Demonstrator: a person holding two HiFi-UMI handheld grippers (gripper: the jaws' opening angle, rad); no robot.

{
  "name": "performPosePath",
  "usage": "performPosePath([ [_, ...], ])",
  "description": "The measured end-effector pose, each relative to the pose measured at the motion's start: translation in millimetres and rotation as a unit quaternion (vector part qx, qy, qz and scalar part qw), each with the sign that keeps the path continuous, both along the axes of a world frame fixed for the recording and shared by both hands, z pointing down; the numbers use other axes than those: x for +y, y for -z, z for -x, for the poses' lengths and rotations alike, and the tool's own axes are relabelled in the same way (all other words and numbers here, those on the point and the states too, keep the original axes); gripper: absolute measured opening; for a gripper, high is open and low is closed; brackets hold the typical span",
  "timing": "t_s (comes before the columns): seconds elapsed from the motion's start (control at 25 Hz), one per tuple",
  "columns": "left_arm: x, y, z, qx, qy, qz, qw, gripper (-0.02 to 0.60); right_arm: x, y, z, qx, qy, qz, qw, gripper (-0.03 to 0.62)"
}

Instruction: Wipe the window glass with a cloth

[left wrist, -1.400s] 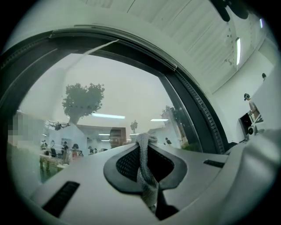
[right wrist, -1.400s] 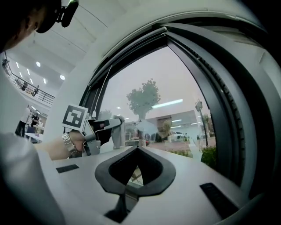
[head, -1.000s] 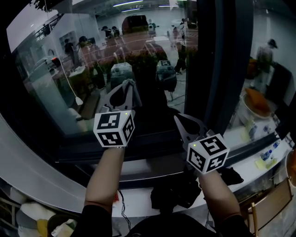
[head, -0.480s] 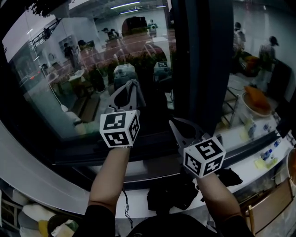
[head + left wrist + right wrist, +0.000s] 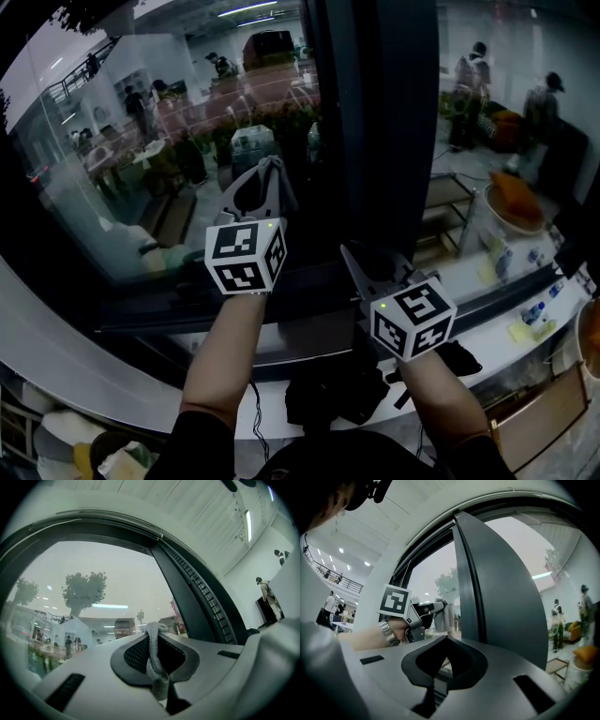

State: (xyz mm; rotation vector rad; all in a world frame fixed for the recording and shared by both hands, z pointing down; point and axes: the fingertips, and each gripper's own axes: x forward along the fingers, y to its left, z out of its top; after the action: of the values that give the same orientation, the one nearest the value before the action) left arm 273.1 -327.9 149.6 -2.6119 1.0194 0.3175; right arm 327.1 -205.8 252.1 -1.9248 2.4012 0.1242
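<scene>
Currently I have the left gripper (image 5: 266,171) raised in front of the window glass (image 5: 112,178), its jaws pinching a narrow fold of the grey cloth (image 5: 157,667). The cloth runs up between the jaws and bunches over their tips; in the right gripper view it hangs at the left gripper's front, just beside the dark upright frame (image 5: 375,112). No view shows for certain whether the cloth touches the pane or sits just short of it.

The right gripper (image 5: 353,253) is lower and nearer the sill, to the right of the left one. Its jaws are pressed together at the tips with nothing between them. It takes no part in the wipe at this moment.

Step in hand, as I judge it: the wiping pass on the pane left of the frame, at its lower portion near that frame.

Next move, as I judge it:
1. Press the bunched end of the cloth flat to the glass.
2. Draw it across the pane in even strokes, away from the frame.
3. Hold the pinch firm, since only a thin fold is gripped and drag on the glass may pull it free.
4. Keep the hard jaw tips off the pane.

Writing: none can be read. Each marker cube (image 5: 246,255) carries black-and-white square patterns only, not text. No brand or label is legible on the cloth, the frame or the grippers.
</scene>
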Motion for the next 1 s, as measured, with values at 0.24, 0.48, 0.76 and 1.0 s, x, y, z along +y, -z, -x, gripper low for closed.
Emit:
performPosePath([
  [0.24,0.3,-2.3,-9.2,-0.005,0.006,0.008,0.9999,0.034,6.6,-0.8,-9.0,-0.002,0.008,0.001,1.000,0.026],
  [0.48,4.0,-5.6,-7.8,0.005,-0.006,0.043,0.9991,0.034,15.7,-1.0,-8.7,-0.006,0.018,-0.003,1.000,0.026],
  [0.76,31.1,-20.7,9.1,-0.011,-0.004,0.045,0.9989,0.034,22.3,-3.2,-1.4,-0.017,0.042,-0.003,0.999,0.026],
  [1.0,64.4,-61.3,40.5,-0.024,-0.007,0.061,0.9978,0.034,21.2,-24.7,23.1,-0.031,0.088,0.009,0.996,0.026],
])
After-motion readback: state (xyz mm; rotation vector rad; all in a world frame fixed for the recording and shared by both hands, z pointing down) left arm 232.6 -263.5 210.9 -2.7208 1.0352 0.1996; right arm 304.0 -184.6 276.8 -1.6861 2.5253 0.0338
